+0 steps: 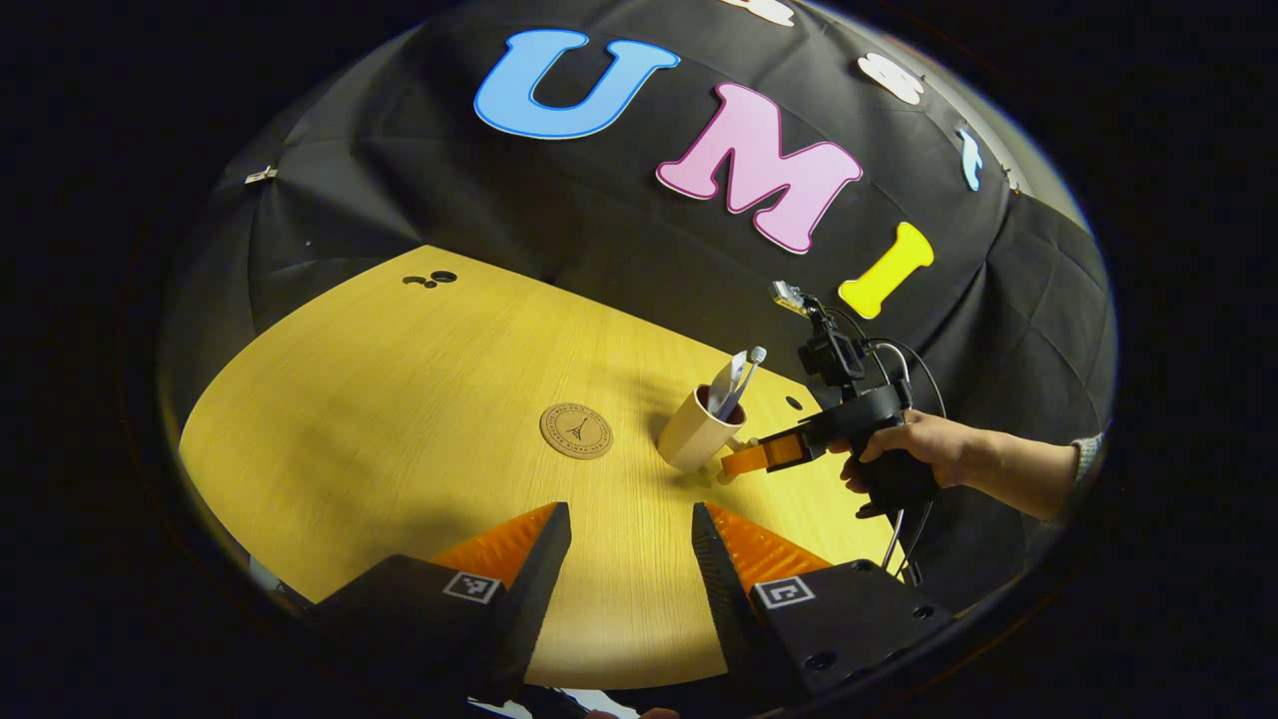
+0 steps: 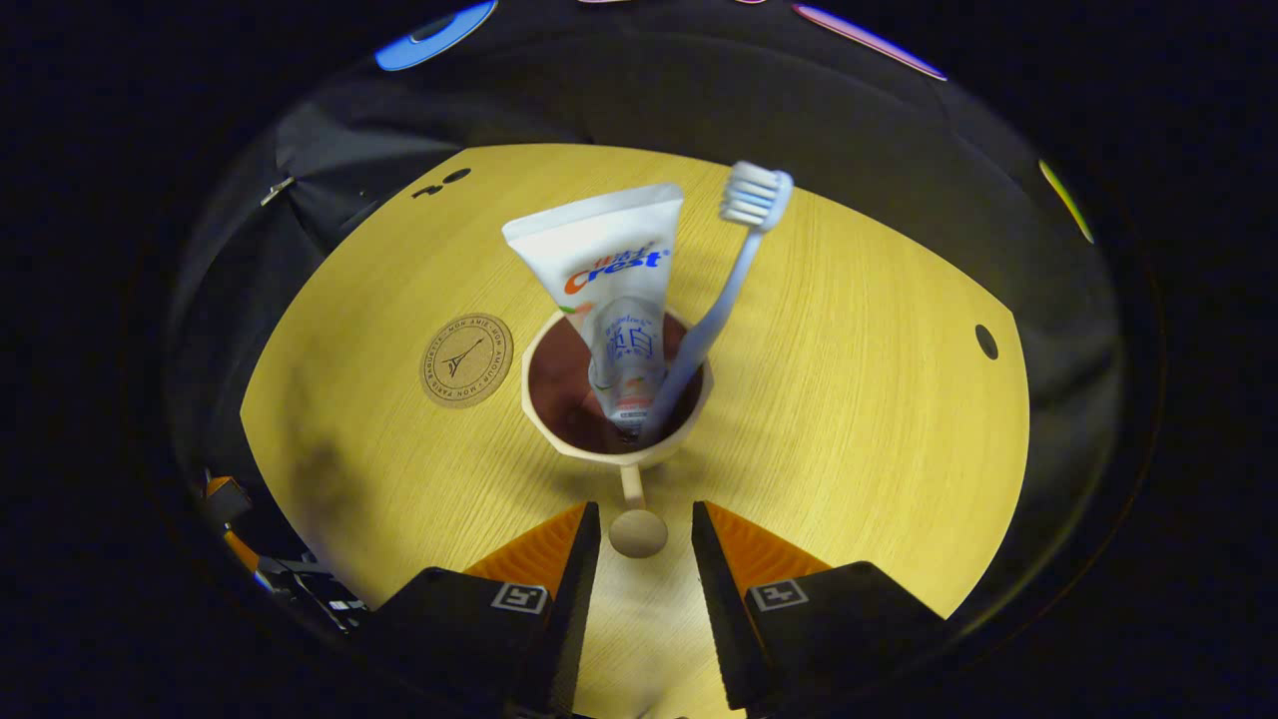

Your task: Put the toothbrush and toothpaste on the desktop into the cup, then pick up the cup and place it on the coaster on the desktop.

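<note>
Now cup (image 2: 616, 399) handle (image 2: 637, 529) between open right gripper (image 2: 645, 529) fingers (image 2: 584, 559)

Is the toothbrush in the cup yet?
In. The toothbrush stands in the cup, bristles up, beside the toothpaste.

Count: one cup (image 2: 617, 399), one toothbrush (image 2: 734, 250), one toothpaste tube (image 2: 614, 285), one round coaster (image 2: 466, 360), two tools: left tool (image 1: 631, 544), right tool (image 2: 644, 544).

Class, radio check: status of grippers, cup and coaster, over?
Right gripper open, straddling cup handle. Left gripper open, idle. Toothbrush and toothpaste in cup; coaster bare, path clear.
</note>
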Available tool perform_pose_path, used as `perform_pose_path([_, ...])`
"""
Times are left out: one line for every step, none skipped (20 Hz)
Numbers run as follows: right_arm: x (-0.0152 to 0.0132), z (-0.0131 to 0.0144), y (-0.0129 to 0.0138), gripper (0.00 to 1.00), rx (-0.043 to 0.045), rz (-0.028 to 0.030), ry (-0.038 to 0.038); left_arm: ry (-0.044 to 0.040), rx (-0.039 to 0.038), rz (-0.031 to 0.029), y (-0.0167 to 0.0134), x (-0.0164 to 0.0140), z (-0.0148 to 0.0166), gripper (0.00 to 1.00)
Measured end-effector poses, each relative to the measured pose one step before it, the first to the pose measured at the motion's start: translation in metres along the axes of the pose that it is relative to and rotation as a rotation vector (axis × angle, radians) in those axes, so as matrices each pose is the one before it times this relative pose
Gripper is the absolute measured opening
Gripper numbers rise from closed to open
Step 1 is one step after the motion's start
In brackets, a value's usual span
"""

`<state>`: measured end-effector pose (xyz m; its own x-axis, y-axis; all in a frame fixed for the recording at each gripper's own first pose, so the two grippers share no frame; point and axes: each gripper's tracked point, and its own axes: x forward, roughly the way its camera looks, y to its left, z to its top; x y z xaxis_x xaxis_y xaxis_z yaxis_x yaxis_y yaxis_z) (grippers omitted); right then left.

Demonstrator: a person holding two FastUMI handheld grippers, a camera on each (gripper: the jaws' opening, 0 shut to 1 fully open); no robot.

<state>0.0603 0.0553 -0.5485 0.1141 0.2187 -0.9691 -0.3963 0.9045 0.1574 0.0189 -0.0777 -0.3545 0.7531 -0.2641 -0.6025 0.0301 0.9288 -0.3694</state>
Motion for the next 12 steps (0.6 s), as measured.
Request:
perform_pose_path([0.00392, 0.00052, 0.00033, 0.57, -0.01313, 0.00074, 0.01260, -0.00127, -0.00608, 0.00514, 0.00130, 0.00049, 0.00012, 0.77])
perform_pose_path([0.00388, 0.00122, -0.00018, 0.57, -0.01310, -0.00153, 0.00999, 0.00145, -0.00533, 0.00645, 0.00017, 0.00163, -0.00040, 0.77])
perform_pose_path([0.00365, 0.00117, -0.00021, 0.51, -0.00918, -0.00133, 0.00923, 0.00226, -0.00424, 0.00456, 0.00147, 0.00061, -0.00038, 0.77])
perform_pose_path([0.00257, 0.00144, 0.00057, 0.57, -0.00620, 0.00319, 0.01015, 0.00226, -0.00373, 0.00602, 0.00080, 0.00015, -0.00190, 0.77])
perform_pose_path([0.00268, 0.00207, 0.00105, 0.57, -0.00516, 0.00173, 0.00988, 0.00109, -0.00375, 0.00522, 0.00124, 0.00078, -0.00035, 0.77])
perform_pose_path([0.00218, 0.00281, 0.00041, 0.57, -0.00829, 0.00159, 0.00454, 0.00176, -0.00366, 0.00464, 0.00091, 0.00063, -0.00088, 0.77])
perform_pose_path([0.00224, 0.00303, -0.00178, 0.57, -0.01148, -0.00913, 0.00556, 0.00096, -0.00307, 0.00582, 0.00036, 0.00079, -0.00045, 0.77])
perform_pose_path([0.00218, 0.00337, -0.00026, 0.57, -0.01452, -0.00246, 0.00096, 0.00063, -0.00313, 0.00393, 0.00072, 0.00109, -0.00015, 0.77])
perform_pose_path([0.00039, 0.00174, -0.00020, 0.57, -0.01470, 0.00024, 0.00807, -0.00165, -0.00315, 0.00323, 0.00039, 0.00108, 0.00200, 0.77])
perform_pose_path([0.00123, 0.00209, -0.00078, 0.63, -0.01378, -0.00456, 0.00648, -0.00402, -0.00417, 0.00394, 0.00123, -0.00076, -0.00070, 0.77])
perform_pose_path([0.00145, -0.00027, -0.00028, 0.57, -0.01290, -0.00355, 0.01236, -0.00450, -0.00489, 0.00311, 0.00126, 0.00033, 0.00160, 0.77])
perform_pose_path([0.00291, -0.00018, -0.00014, 0.59, -0.00849, -0.00548, 0.01346, -0.00124, -0.00586, 0.00384, 0.00073, 0.00112, 0.00072, 0.77])
